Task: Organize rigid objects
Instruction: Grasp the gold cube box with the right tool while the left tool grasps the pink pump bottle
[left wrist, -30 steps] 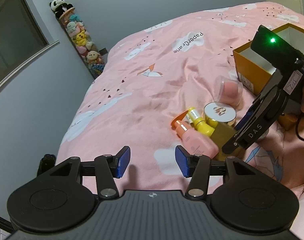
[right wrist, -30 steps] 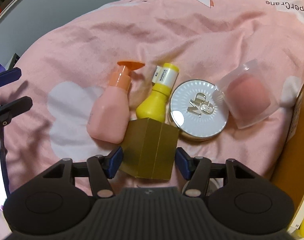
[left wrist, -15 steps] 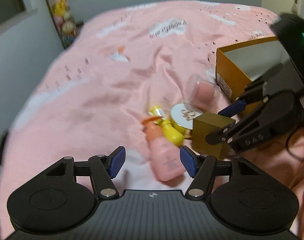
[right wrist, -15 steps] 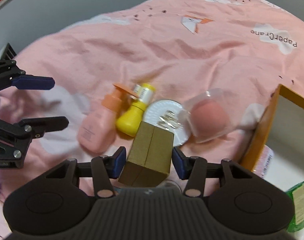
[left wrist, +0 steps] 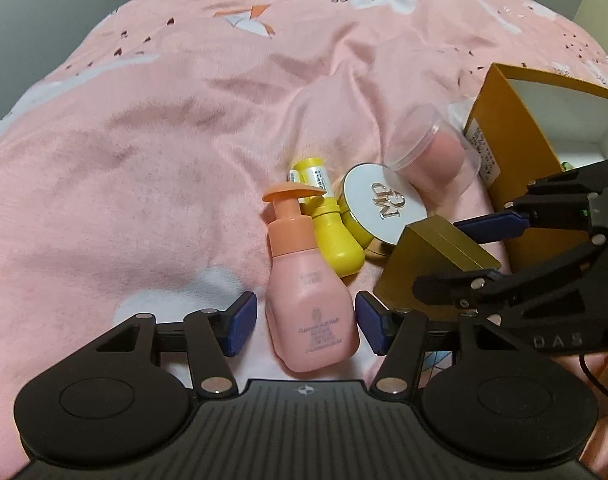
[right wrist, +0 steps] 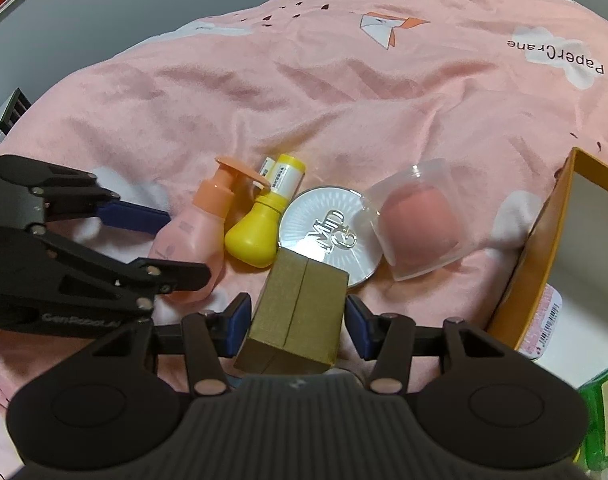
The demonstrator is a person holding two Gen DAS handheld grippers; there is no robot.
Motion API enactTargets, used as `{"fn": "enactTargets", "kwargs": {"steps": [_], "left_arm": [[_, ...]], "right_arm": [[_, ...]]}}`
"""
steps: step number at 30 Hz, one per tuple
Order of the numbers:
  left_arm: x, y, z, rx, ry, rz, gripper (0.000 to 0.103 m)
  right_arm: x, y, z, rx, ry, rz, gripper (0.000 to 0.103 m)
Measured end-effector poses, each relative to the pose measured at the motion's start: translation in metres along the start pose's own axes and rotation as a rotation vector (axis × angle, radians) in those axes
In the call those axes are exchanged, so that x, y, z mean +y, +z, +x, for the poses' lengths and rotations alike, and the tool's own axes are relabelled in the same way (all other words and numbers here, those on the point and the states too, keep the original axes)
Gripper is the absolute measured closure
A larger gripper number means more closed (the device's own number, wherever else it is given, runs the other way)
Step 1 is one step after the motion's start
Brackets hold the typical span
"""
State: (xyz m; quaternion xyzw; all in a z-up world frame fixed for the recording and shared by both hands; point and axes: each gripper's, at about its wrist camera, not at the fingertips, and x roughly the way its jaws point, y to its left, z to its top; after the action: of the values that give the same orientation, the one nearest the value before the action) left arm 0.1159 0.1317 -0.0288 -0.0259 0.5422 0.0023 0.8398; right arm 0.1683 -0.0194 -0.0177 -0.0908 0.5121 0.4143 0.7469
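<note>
The left gripper (left wrist: pixel 305 322) straddles the pink bottle (left wrist: pixel 309 300), which lies on the bedspread (left wrist: pixel 152 152) just beside the yellow bottle (left wrist: pixel 335 236); its jaws are closing, pads not yet pressing. Stiff, light, probably slippery plastic: grip the broad body. The right gripper (right wrist: pixel 296 320) clamps the gold box (right wrist: pixel 300 312).

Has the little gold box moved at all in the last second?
Yes. The gold box, held in the right gripper, now sits lifted and nearer the orange carton; it no longer sits low against the pink bottle.

Left gripper (left wrist: pixel 305 322) jaws closing — unclamped, right gripper (right wrist: pixel 296 322) clamped
</note>
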Motion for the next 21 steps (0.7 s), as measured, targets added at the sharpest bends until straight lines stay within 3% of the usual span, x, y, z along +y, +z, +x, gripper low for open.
{"fn": "enactTargets", "kwargs": {"steps": [7,11,21], "left_arm": [[-0.007,0.007,0.013,0.044,0.022,0.054,0.048],[-0.001,0.01,0.008,0.059,-0.027,0.074,0.049],[0.003,0.009,-0.047,-0.023,-0.092,0.07,0.054]], "right_arm": [[0.001,-0.001,0.004,0.008,0.008,-0.004,0.052],[0.003,-0.003,-0.002,-0.01,0.003,-0.017,0.052],[0.012,-0.008,-0.051,-0.138,0.017,-0.045,0.053]]}}
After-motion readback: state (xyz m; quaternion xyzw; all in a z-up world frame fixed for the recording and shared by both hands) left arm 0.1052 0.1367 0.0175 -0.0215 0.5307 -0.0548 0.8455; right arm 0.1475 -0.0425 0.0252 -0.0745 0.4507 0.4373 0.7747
